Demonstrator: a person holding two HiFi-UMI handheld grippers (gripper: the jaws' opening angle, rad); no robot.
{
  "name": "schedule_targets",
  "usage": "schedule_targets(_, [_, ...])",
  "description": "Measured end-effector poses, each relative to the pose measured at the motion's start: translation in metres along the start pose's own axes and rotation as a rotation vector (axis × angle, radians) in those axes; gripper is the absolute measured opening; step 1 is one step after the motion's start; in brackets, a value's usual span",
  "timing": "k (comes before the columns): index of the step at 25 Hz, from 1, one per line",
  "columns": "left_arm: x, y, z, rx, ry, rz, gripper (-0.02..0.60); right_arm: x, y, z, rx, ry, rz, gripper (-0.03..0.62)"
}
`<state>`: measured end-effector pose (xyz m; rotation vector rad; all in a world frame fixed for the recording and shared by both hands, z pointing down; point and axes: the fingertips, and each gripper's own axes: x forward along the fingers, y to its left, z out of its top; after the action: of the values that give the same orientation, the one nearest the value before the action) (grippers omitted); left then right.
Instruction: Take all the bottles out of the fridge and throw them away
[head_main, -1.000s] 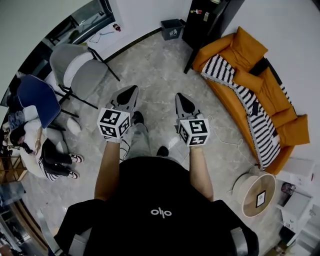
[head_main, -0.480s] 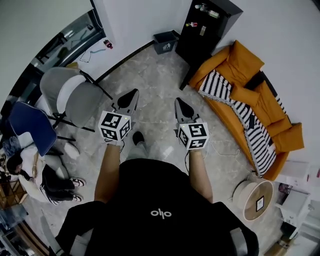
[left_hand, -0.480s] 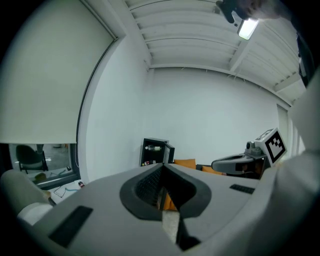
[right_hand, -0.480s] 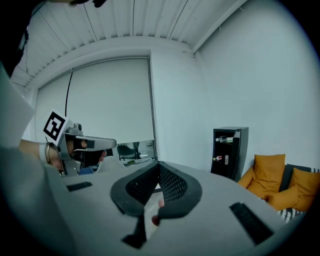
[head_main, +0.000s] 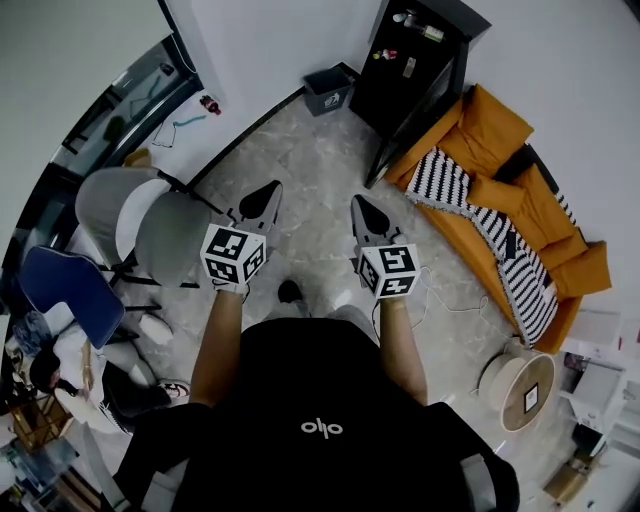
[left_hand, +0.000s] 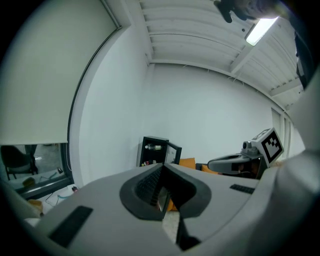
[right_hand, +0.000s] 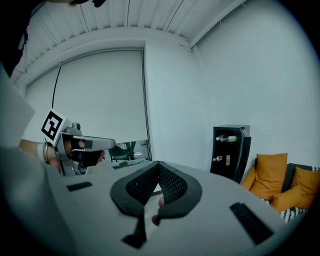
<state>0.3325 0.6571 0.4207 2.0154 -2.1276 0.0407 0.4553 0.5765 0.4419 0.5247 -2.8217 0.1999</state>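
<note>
Head view, step: judged as the approach; no bottle is out yet, and both grippers are well apart from the fridge.
Head view, fridge: a black unit against the far wall, door swung open, beside the orange sofa.
Head view, bottles: one bottle lies on the top shelf; the smaller items on the shelf below are too small to name.
Head view, bin: a dark waste bin stands by the wall just left of the fridge.
Head view, arms: both forearms are held out side by side; the left gripper and right gripper point forward, nearly level.
Left gripper view, jaws: pressed together, nothing between them.
Left gripper view, fridge: far ahead, just left of the jaw line, shelves lit.
Right gripper view, jaws: together and empty.
Right gripper view, fridge: off to the right, the bottle visible on the top shelf.
Next move: probably close the gap to the fridge, part one gripper's jaws and line them up around the top-shelf bottle.
</note>
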Motion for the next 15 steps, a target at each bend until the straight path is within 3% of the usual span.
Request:
schedule_targets(7, [0.046, 0.029, 0.006, 0.02, 0.023, -0.064, 0.0, 0.041, -0.027, 0.005, 0.033, 0.016, -0.06, 0.002])
schedule_targets(15, [0.133, 0.071, 0.014, 0.032, 0.042, -0.106, 0.0, 0.115, -0.091, 0.015, 0.081, -0.002, -0.1, 0.002])
